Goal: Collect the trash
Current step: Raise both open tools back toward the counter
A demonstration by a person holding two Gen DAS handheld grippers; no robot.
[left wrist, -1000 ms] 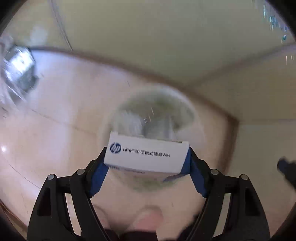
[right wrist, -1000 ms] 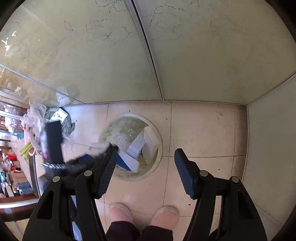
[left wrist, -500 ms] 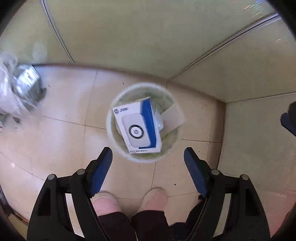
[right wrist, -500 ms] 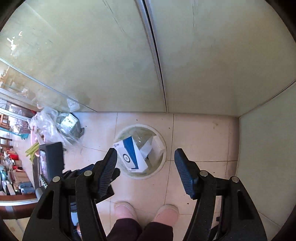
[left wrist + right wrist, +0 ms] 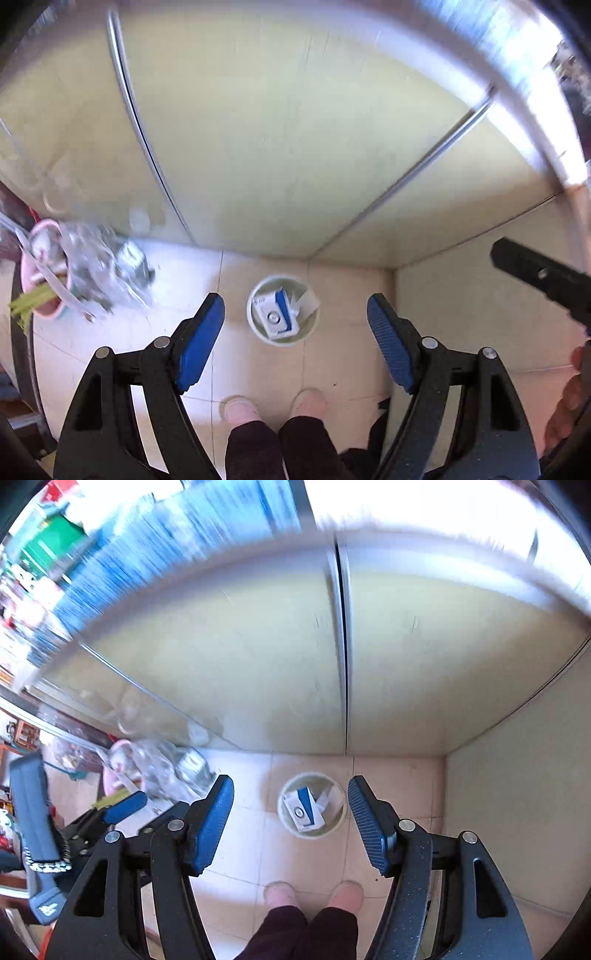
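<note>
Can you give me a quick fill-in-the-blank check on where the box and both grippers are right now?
1. The white and blue box lies inside the round ____.
2. The left gripper is ____ and holds nothing.
3. The right gripper holds ____.
4. The bin stands on the tiled ____.

Missing words: bin; open; nothing; floor

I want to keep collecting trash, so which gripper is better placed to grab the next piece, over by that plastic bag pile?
Probably the left gripper: it is open and empty, and sits on the side of the plastic bag pile. The right gripper is open too, but farther away.
</note>
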